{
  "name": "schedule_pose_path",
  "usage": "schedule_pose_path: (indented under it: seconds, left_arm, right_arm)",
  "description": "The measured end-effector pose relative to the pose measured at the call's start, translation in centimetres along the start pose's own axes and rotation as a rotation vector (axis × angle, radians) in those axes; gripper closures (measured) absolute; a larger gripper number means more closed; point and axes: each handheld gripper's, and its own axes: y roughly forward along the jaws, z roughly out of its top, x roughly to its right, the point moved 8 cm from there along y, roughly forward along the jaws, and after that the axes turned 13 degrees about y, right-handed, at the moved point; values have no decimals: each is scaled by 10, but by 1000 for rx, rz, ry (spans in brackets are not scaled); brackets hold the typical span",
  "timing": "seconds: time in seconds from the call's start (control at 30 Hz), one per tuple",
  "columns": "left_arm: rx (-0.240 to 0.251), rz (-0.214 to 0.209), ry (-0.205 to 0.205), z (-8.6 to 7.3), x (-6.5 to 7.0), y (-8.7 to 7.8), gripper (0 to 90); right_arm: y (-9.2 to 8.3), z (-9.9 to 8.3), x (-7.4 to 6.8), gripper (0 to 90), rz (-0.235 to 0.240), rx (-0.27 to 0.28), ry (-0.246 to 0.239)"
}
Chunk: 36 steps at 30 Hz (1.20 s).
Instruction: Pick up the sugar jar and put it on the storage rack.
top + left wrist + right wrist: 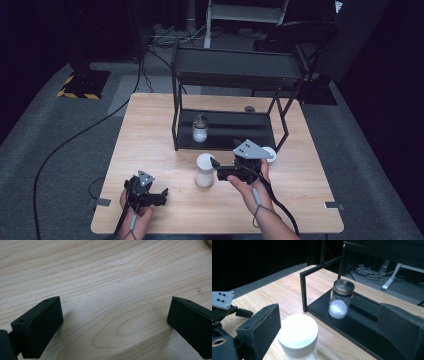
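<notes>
A glass jar with a white lid (204, 170) (298, 336) stands on the wooden table (150, 130), in front of a black rack. My right gripper (216, 169) (329, 332) is open just to the jar's right. The jar sits near the left-hand jaw in the right gripper view, and nothing clasps it. A second jar with a metal lid (200, 129) (340, 300), holding white powder, stands on the rack's lower shelf (235, 131). My left gripper (161, 196) (115, 325) is open low over bare wood at the front left, holding nothing.
The black two-tier rack (235, 67) takes up the table's back half, and its front post (303, 291) rises near the jars. A white disc (270, 152) lies beside the right hand. A small dark round thing (249, 109) sits behind the rack. Cables trail across the floor.
</notes>
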Motion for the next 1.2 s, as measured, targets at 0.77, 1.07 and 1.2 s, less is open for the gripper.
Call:
schedule_pose_path:
  seconds: [0.77, 1.07, 1.2]
  left_arm:
    - [2, -5, 4, -1, -1, 0, 3]
    - [2, -5, 3, -1, -1, 0, 3]
    - [3, -6, 3, -1, -1, 0, 4]
  right_arm:
    - [26, -10, -15, 53, 28, -26, 0]
    - [35, -16, -22, 51, 23, -42, -8]
    - [39, -20, -25, 51, 19, -47, -16]
